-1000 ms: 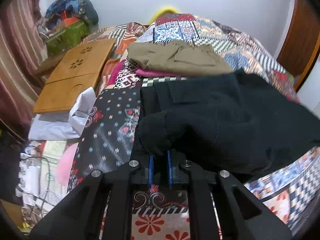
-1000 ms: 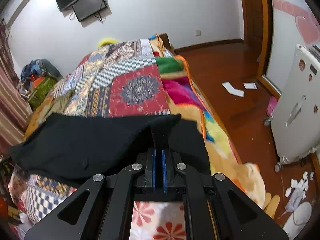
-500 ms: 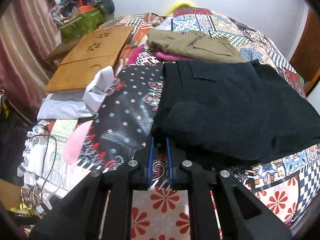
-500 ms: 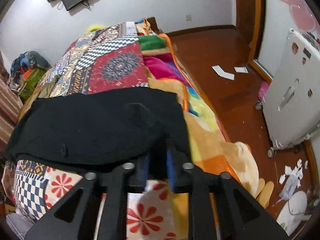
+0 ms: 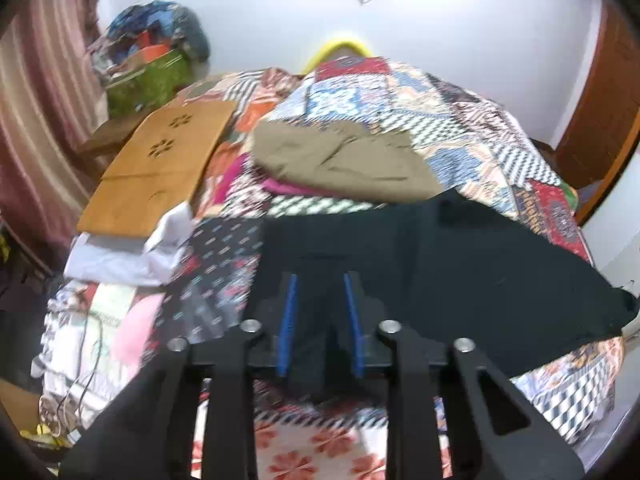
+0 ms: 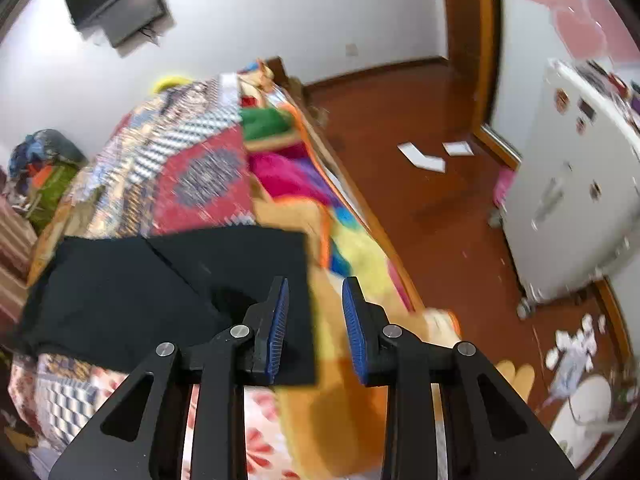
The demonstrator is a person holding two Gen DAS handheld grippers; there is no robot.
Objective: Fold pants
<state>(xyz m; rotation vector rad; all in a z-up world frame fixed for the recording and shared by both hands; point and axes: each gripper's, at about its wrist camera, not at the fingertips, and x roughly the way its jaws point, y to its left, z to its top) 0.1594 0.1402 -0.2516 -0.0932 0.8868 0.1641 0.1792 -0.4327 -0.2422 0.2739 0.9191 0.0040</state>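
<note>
Black pants lie folded and flat on the patchwork quilt. My left gripper hovers over their near left part. Its jaws are opening, and the blue pads stand apart with black cloth showing in the gap and not pinched. In the right wrist view the pants reach to a straight right edge that runs between the fingers. My right gripper is also opening, and its pads are clear of the cloth.
Folded olive pants rest on a pink garment farther up the bed. A wooden board and a white cloth lie at the left. Right of the bed are a wooden floor with papers and a white appliance.
Both grippers were shut on the black pants' near edge and have let go. The pants went from hanging to lying flat. The left gripper rose and the right shifted toward the pants' right edge.
</note>
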